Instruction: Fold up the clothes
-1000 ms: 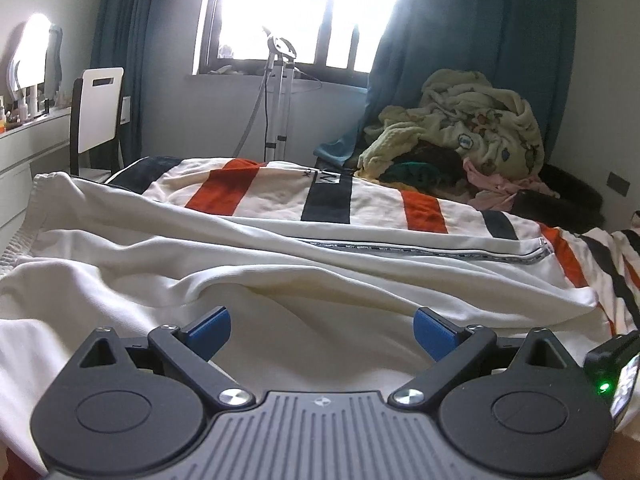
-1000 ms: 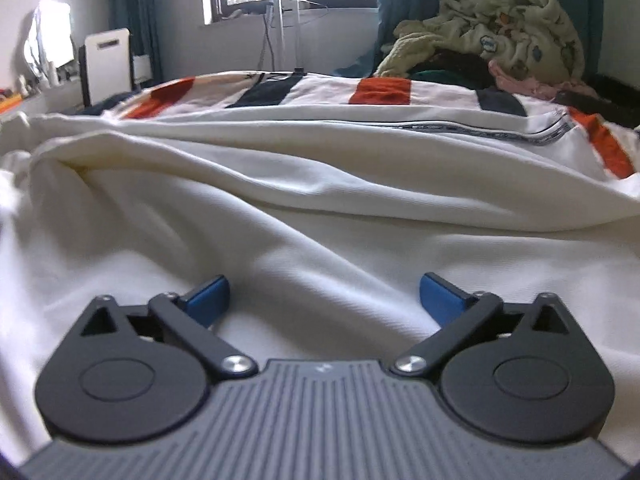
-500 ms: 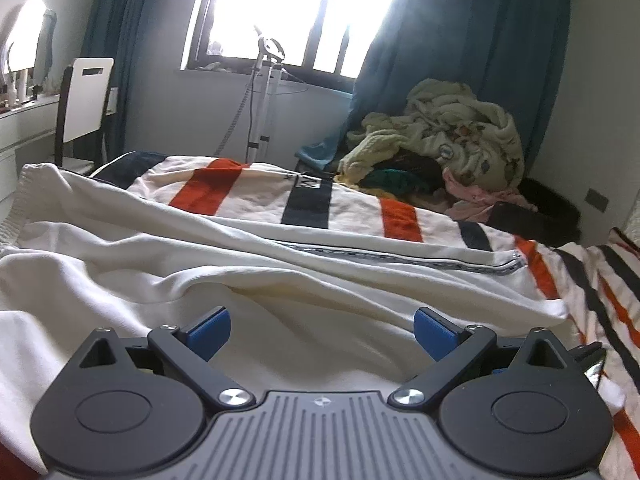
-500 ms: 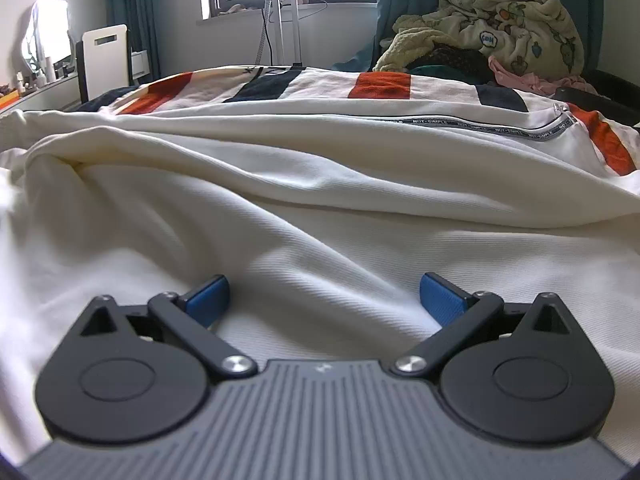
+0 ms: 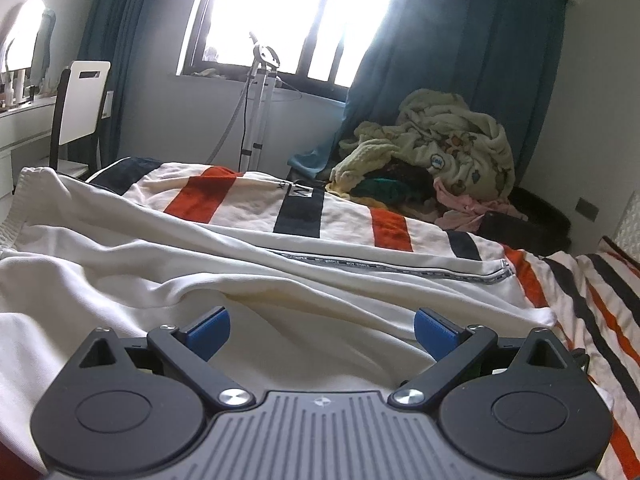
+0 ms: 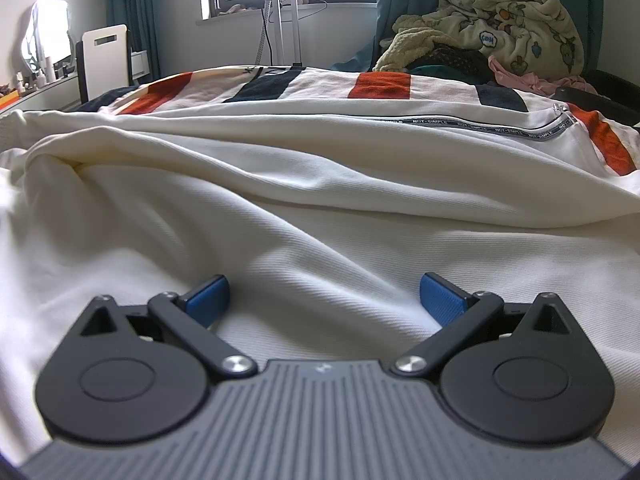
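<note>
Both tongs, left and right, are spread wide, empty, with the cream garment lying rumpled right under and ahead of them; I'd pinch an edge, not mid-fabric

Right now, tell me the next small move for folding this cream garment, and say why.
Probably lower both grippers and pinch the cloth. The left gripper and right gripper are both open over the cream garment, with nothing between the fingers. The garment lies spread and wrinkled on the striped bedcover, not yet folded.
</note>
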Available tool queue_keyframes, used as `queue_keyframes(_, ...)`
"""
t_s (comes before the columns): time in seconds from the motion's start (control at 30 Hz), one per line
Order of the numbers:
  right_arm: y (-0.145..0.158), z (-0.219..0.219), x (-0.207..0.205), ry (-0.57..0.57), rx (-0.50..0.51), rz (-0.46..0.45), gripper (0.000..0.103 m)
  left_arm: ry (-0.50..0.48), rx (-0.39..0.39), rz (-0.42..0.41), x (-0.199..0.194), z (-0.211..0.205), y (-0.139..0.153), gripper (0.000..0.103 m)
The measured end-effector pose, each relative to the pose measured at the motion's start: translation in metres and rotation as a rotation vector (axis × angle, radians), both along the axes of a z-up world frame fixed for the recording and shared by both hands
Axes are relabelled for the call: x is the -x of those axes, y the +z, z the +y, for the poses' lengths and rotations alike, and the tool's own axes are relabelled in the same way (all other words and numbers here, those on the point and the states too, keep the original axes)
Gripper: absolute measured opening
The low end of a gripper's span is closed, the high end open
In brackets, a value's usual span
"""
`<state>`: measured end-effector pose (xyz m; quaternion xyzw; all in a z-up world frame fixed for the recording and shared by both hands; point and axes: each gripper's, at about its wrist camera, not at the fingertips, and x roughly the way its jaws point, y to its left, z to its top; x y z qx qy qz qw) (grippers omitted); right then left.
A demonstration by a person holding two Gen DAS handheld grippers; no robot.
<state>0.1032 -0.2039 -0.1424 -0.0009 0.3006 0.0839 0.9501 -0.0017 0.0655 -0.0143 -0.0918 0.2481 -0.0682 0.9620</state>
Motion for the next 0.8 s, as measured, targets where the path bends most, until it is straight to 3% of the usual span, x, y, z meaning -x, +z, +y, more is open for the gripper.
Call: queue_keyframes(0.8,-0.0004,-0.0009,-0.0001,0.002,-0.001,0.000,0.103,-0.007,-0.014,0.030,-0.0059,0.0025,-0.0097,0.100)
